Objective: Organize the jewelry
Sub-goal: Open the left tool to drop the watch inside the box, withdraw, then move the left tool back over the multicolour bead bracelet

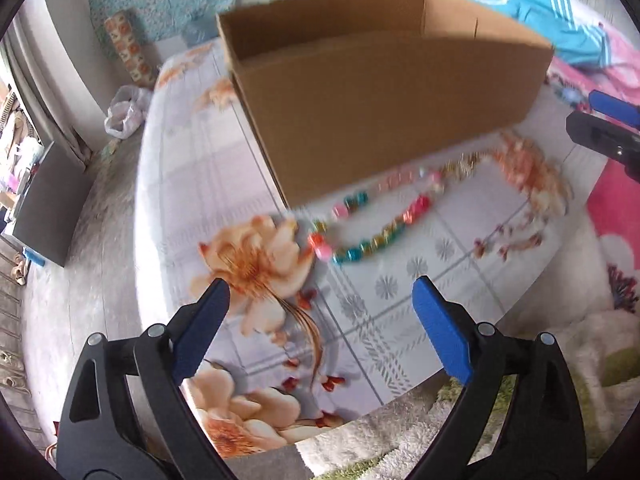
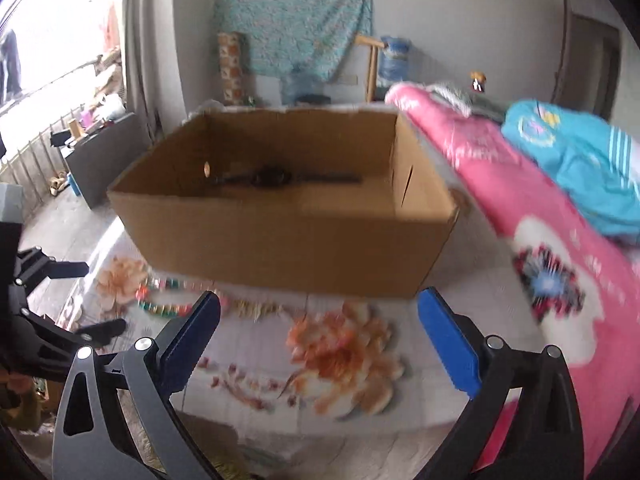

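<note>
- Jewelry here means a colourful bead bracelet (image 1: pixel 368 220) and a pale gold chain-like piece (image 1: pixel 464 168), both lying on the flower-printed cloth (image 1: pixel 224 128) just in front of the near wall of the open cardboard box (image 1: pixel 384 112).
- Left gripper (image 1: pixel 320 292) hovers over the cloth with its blue pads spread wide and nothing between them; the bracelet lies straight ahead of it and slightly toward its right finger, near but not touching.
- Right gripper (image 2: pixel 320 304) is likewise spread wide and empty; from it the beads (image 2: pixel 164 304) lie ahead and well off to its left, past its left finger (image 2: pixel 192 332), with the gold piece (image 2: pixel 256 308) closer to its centre line.
- Bracelet forms a flattened loop whose long axis runs diagonally, from near-left to far-right in the left wrist view, roughly along the box wall.
- My judgement: the left gripper is the nearer one to the beads (the right is better placed for the gold piece), so a short forward reach and a pinch across one side of the loop should suit.
- Inside the box a dark, long object (image 2: pixel 276 178) lies on the floor; it is too blurred to name.
- Motion blur smears both pieces, so clasps and bead shapes cannot be made out, and whether the two pieces touch is unclear.
</note>
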